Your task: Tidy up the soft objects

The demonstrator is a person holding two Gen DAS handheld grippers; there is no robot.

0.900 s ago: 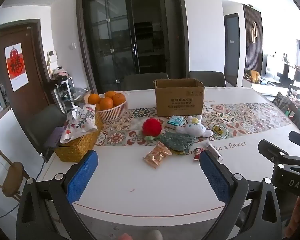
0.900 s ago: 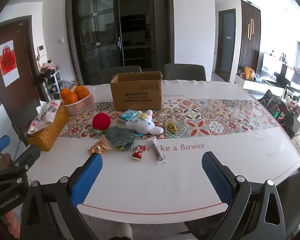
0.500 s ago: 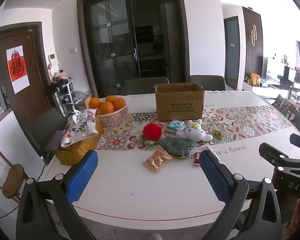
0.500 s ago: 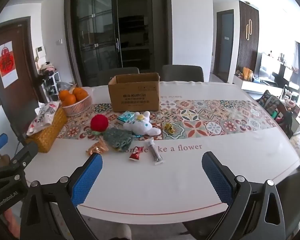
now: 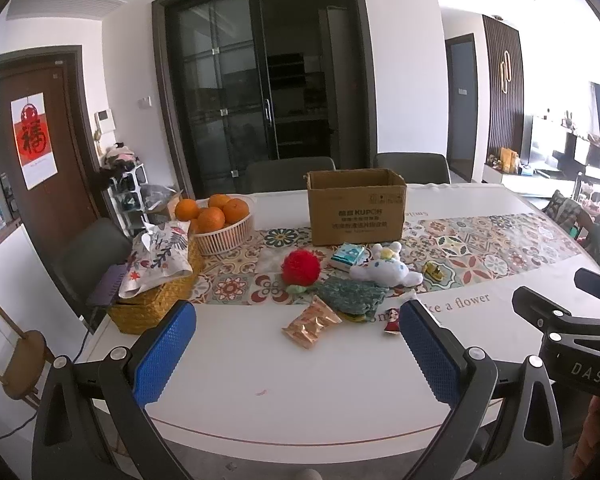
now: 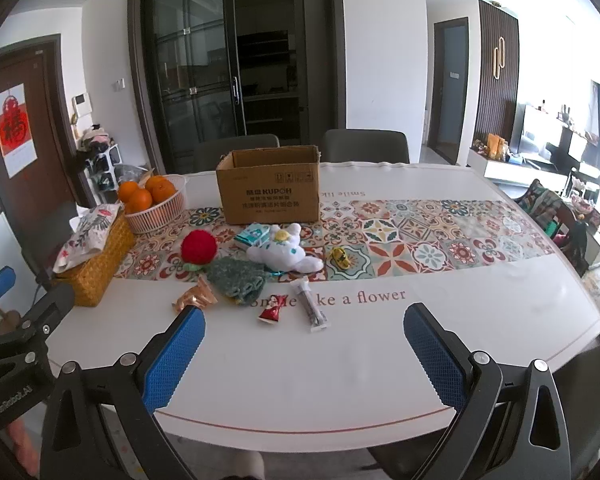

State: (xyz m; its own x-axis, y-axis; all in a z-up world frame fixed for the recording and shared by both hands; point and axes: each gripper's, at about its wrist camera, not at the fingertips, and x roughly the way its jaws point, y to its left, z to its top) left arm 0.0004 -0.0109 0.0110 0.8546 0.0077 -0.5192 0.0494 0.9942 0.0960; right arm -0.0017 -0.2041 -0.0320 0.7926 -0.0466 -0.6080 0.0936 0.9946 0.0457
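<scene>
A red knitted ball (image 5: 300, 271) (image 6: 198, 245), a white plush toy (image 5: 385, 269) (image 6: 282, 251) and a green knitted pouch (image 5: 352, 294) (image 6: 236, 276) lie mid-table in front of an open cardboard box (image 5: 356, 207) (image 6: 269, 190). My left gripper (image 5: 296, 350) is open and empty over the near table edge, well short of them. My right gripper (image 6: 302, 350) is open and empty, also at the near edge, to the right of the left one.
Snack packets (image 5: 311, 323) (image 6: 271, 312), a tissue pack (image 6: 253, 236) and a small yellow toy (image 6: 339, 257) lie among the soft items. A basket of oranges (image 5: 220, 224) and a wicker basket (image 5: 156, 300) with a printed cloth stand at the left. Chairs stand behind the table.
Both grippers have tilted or risen slightly, so the table and objects sit lower in view. Both stay open and empty; nothing on the table moved.
</scene>
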